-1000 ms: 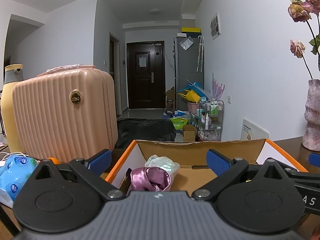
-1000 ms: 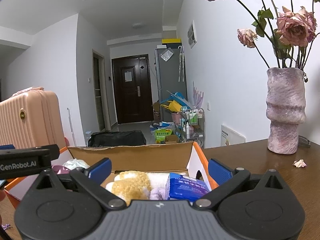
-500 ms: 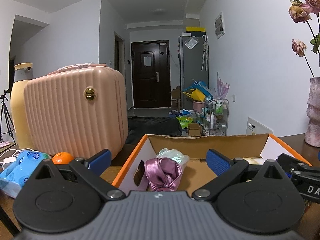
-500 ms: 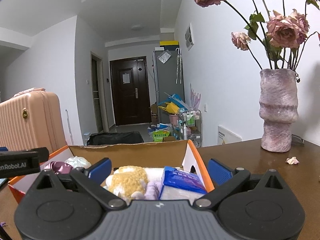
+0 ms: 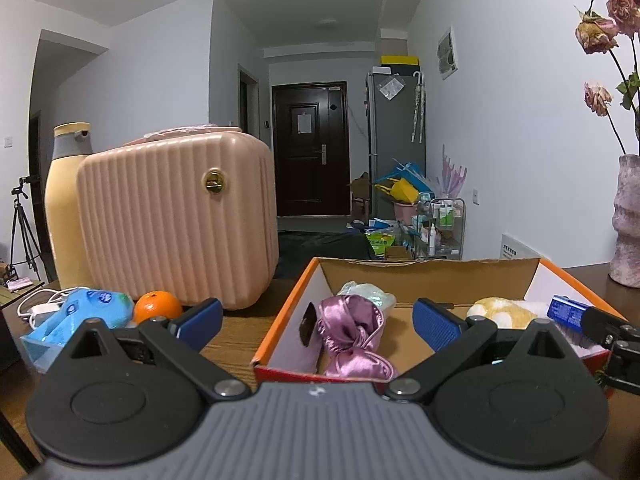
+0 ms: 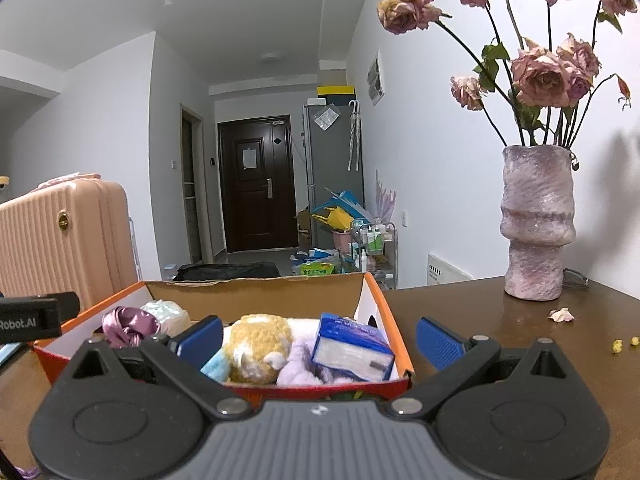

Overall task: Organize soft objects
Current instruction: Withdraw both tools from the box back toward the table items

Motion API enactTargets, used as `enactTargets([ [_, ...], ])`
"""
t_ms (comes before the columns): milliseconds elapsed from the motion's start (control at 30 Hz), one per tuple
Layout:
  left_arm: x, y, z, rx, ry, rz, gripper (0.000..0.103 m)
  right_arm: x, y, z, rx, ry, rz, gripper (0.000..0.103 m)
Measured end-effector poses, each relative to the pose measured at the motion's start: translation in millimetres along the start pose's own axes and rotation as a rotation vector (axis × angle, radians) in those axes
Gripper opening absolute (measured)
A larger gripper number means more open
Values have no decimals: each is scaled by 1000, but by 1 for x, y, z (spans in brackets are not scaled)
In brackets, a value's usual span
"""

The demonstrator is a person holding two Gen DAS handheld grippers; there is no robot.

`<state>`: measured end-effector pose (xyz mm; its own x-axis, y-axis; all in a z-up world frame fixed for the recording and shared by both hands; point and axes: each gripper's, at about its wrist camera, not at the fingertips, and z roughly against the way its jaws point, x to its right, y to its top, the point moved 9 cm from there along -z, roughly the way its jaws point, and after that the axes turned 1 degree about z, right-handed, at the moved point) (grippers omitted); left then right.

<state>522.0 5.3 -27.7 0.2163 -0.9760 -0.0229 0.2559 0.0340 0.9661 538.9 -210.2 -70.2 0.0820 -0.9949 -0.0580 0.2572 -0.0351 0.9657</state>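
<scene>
Satin, glossy and crumpled, the purple scrunchie (image 5: 352, 330) lies in the orange-edged cardboard box's (image 5: 280, 320) left end, between the left gripper's (image 5: 318, 322) spread, empty fingers. A fluffy yellow plush (image 6: 260, 342) sits between the right gripper's (image 6: 318, 336) equally parted fingers. Both grippers have backed away since earlier.

You're looking at a box (image 6: 394, 332) standing open-topped, reachable from above. Its right end is filling with a plush (image 6: 256, 344) and pack (image 6: 352, 346). A suitcase (image 5: 176, 220) is blocking left; a vase (image 6: 536, 224) is standing well right.
</scene>
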Motion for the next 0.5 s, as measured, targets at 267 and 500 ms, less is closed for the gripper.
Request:
enactTargets([
  [267, -12, 5, 28, 12, -9, 30, 103, -3, -5, 27, 10, 2, 12, 103],
  [500, -19, 16, 59, 22, -57, 54, 103, -6, -9, 47, 11, 10, 21, 103],
])
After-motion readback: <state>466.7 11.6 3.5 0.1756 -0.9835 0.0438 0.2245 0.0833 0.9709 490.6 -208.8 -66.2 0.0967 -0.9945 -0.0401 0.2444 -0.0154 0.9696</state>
